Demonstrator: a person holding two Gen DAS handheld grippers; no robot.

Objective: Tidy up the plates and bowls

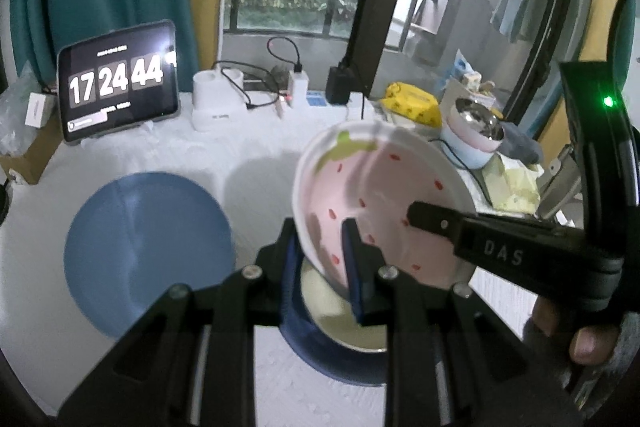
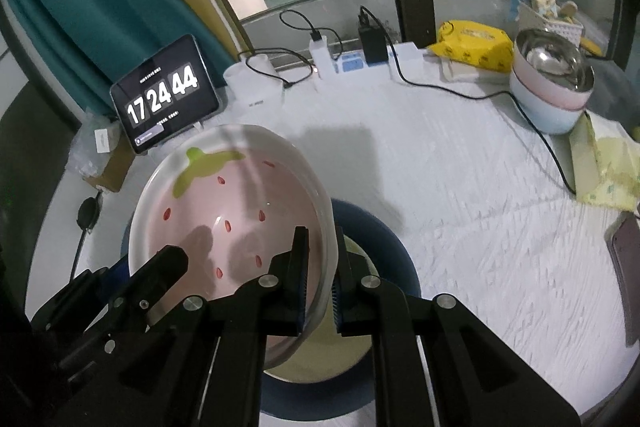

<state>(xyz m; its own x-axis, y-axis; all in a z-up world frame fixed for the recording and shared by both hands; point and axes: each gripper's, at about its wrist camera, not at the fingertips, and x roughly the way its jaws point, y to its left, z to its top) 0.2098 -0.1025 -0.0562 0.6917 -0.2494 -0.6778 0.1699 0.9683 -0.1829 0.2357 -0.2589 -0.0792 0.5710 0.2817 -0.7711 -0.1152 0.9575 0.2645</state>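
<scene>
A white bowl with a pink strawberry inside [image 1: 372, 195] [image 2: 232, 211] is held tilted above a dark blue plate [image 1: 320, 351] [image 2: 380, 239] that has a cream dish [image 1: 336, 319] [image 2: 320, 359] on it. My left gripper [image 1: 320, 267] is shut on the bowl's near rim. My right gripper [image 2: 320, 291] is shut on the opposite rim; it shows in the left wrist view [image 1: 424, 219]. A light blue plate [image 1: 148, 251] lies flat on the table to the left.
A tablet clock [image 1: 116, 87] [image 2: 164, 95] stands at the back left. Chargers and cables [image 2: 332, 59], a yellow pack [image 2: 476, 43] and stacked pink and blue bowls with a steel bowl [image 2: 552, 79] [image 1: 476, 135] sit at the back right. A phone [image 2: 628, 267] lies at the right edge.
</scene>
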